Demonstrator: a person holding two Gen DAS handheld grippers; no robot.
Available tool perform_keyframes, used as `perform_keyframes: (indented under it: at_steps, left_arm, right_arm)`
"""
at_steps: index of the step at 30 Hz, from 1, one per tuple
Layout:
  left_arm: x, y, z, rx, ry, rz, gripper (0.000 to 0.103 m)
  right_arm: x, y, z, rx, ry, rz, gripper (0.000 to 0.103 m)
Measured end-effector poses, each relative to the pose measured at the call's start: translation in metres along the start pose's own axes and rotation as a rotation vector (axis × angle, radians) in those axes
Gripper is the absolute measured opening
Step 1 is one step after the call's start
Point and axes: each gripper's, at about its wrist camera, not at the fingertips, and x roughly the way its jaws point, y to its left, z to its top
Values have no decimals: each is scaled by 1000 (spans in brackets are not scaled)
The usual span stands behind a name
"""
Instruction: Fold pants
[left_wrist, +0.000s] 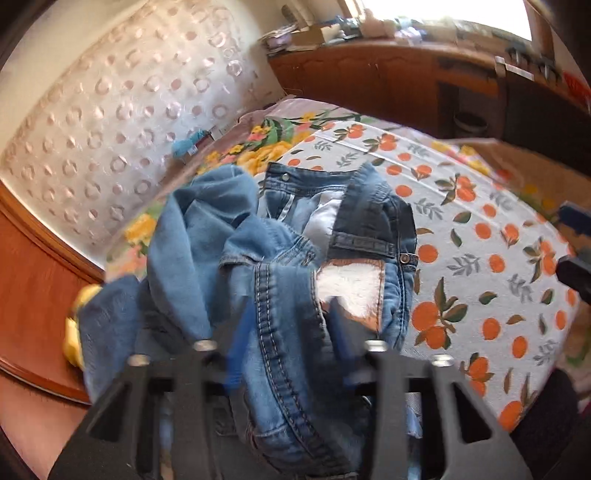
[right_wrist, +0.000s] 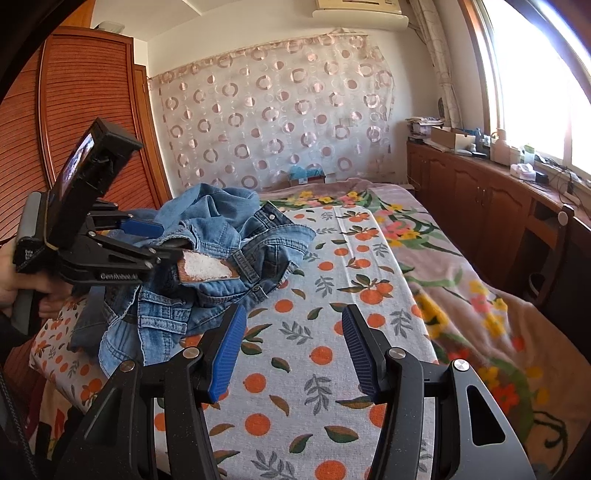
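Observation:
Blue jeans (left_wrist: 288, 229) lie crumpled in a heap on the orange-print cloth (left_wrist: 480, 229), their waistband with its brown and white leather patch (left_wrist: 351, 288) facing up. My left gripper (left_wrist: 290, 325) points down into the heap, and a stitched denim seam fills the gap between its blue pads. From the right wrist view the left gripper (right_wrist: 166, 240) bites into the near left side of the jeans (right_wrist: 221, 236), beside the patch (right_wrist: 207, 271). My right gripper (right_wrist: 294, 312) hovers open over bare cloth (right_wrist: 332, 369) to the right of the heap, holding nothing.
The cloth covers a bed with a floral blanket (right_wrist: 461, 295) along its right side. A wooden wardrobe (right_wrist: 74, 110) stands left, low cabinets (right_wrist: 480, 192) run under the window at right, and a circle-patterned curtain (right_wrist: 277, 110) hangs behind. A person's hand (right_wrist: 7, 280) grips the left handle.

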Motion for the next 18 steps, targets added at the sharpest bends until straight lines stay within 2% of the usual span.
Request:
perform_keyframes:
  at_steps: [2, 6, 12, 18]
  left_arm:
    - [-12, 15, -7, -34, -35, 4, 9]
    - [-42, 45, -22, -111, -117, 6, 3]
    - [-80, 103, -63, -300, -210, -9, 3]
    - [-83, 127, -96, -384, -235, -9, 3]
  right_arm:
    - [2, 1, -1, -8, 0, -3, 56]
    - [12, 3, 0, -25, 11, -3, 56]
    - [33, 5, 14, -49, 23, 7, 56]
    - [72, 5, 44, -87, 53, 38, 56]
